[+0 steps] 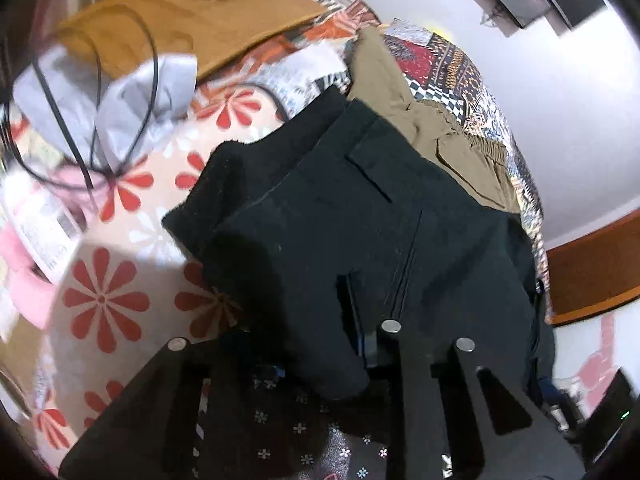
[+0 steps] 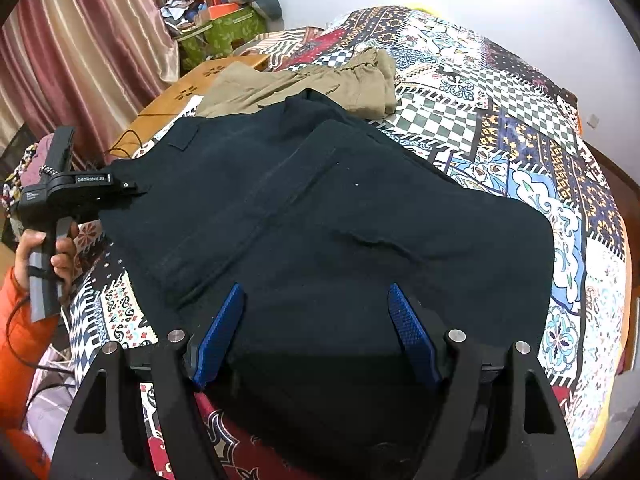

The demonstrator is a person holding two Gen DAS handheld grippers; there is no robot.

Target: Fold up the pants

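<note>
Dark pants (image 2: 320, 208) are lying spread across a patchwork bedspread (image 2: 520, 128), partly folded, with an upper layer doubled over along a seam running down the middle. Khaki trousers (image 2: 304, 84) are sitting just beyond them, touching the far edge.

Left gripper (image 2: 138, 192) is reaching in from the bed's left side, a hand (image 2: 56, 248) wrapping its handle. Its jaws are standing narrow, pinched onto the pants' left edge; in the left wrist view black cloth is draping over and between the fingers, so the grip looks real. Likely purpose: taking a corner to carry the next fold across.

Right gripper (image 2: 316, 332) is hovering over the near edge of the pants, blue pads (image 2: 218, 336) standing wide apart, cloth lying beneath and between them but not pressed. Judged to be waiting to clamp the near hem so both corners are lifting together.

Wooden board (image 1: 192, 12), grey cloth (image 1: 104, 92) and a black cable (image 1: 60, 104) are lying off to the left.
</note>
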